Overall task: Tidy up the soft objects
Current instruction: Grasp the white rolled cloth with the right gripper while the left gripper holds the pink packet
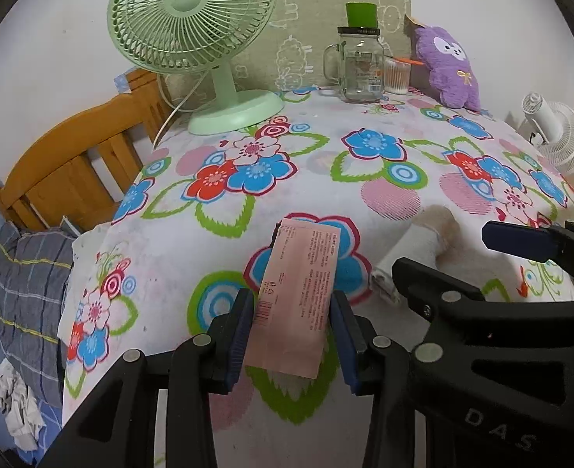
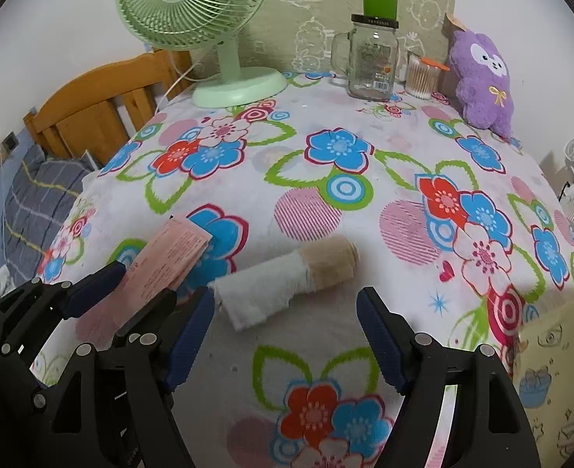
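My left gripper (image 1: 291, 314) is shut on a pink packet (image 1: 298, 296) and holds it just above the flowered tablecloth; it also shows in the right wrist view (image 2: 166, 261). A rolled white and beige sock (image 2: 287, 282) lies on the cloth, its beige end pointing away. My right gripper (image 2: 287, 335) is open and empty, its jaws standing on either side of the sock's near white end. In the left wrist view the sock (image 1: 415, 245) sits partly behind the right gripper (image 1: 442, 249). A purple plush toy (image 2: 481, 82) leans against the back right wall.
A green desk fan (image 2: 201, 27), a glass mug jar (image 2: 370, 62) with a green cup on top and a cotton swab cup (image 2: 421, 76) stand at the back. A wooden bed frame (image 1: 72, 163) and pillow are left; a white fan (image 1: 555, 132) is right.
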`<control>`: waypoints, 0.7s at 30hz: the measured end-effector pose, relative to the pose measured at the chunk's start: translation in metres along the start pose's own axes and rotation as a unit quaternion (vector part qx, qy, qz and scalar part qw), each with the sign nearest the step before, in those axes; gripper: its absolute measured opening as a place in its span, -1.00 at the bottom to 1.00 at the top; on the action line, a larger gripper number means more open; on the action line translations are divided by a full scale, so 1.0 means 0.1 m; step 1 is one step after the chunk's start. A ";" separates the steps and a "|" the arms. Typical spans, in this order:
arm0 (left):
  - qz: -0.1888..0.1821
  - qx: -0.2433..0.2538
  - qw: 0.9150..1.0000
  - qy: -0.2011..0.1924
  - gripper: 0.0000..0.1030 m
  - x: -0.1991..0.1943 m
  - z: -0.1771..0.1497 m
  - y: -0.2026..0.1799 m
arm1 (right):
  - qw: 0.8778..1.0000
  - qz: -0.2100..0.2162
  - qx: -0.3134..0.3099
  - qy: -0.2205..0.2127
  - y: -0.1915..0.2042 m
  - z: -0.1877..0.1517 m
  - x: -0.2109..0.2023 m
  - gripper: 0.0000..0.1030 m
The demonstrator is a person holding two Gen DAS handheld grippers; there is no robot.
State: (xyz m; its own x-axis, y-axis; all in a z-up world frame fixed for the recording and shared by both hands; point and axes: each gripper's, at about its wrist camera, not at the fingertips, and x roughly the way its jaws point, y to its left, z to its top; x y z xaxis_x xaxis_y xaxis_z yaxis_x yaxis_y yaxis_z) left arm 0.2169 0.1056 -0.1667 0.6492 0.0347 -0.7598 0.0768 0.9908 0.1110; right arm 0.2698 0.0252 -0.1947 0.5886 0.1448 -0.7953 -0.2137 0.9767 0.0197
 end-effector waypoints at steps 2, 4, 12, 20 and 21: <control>-0.003 0.002 1.000 0.003 -0.21 0.05 0.02 0.00 | 1.000 -0.002 0.001 0.002 0.00 0.03 0.05 0.53; -0.008 0.004 1.000 0.008 -0.21 0.10 0.04 -0.01 | 1.000 -0.004 0.001 0.005 0.01 0.07 0.11 0.53; -0.026 0.006 1.000 0.013 -0.21 0.16 0.04 -0.03 | 1.000 0.014 0.010 0.023 0.02 0.08 0.29 0.40; -0.041 0.005 0.999 0.015 -0.21 0.14 0.04 -0.04 | 0.999 0.038 0.007 0.021 0.04 0.06 0.28 -0.38; -0.043 0.006 0.999 0.014 -0.21 0.13 0.05 -0.05 | 0.999 0.036 0.007 0.019 0.04 0.06 0.26 -0.40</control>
State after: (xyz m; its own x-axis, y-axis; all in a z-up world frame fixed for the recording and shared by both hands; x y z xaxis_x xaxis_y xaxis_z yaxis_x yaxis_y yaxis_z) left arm 0.2284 0.1003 -0.1736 0.6185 -0.0477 -0.7843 0.1405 0.9888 0.0507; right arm 0.2891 0.0342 -0.2120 0.5416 0.2096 -0.8141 -0.2430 0.9661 0.0870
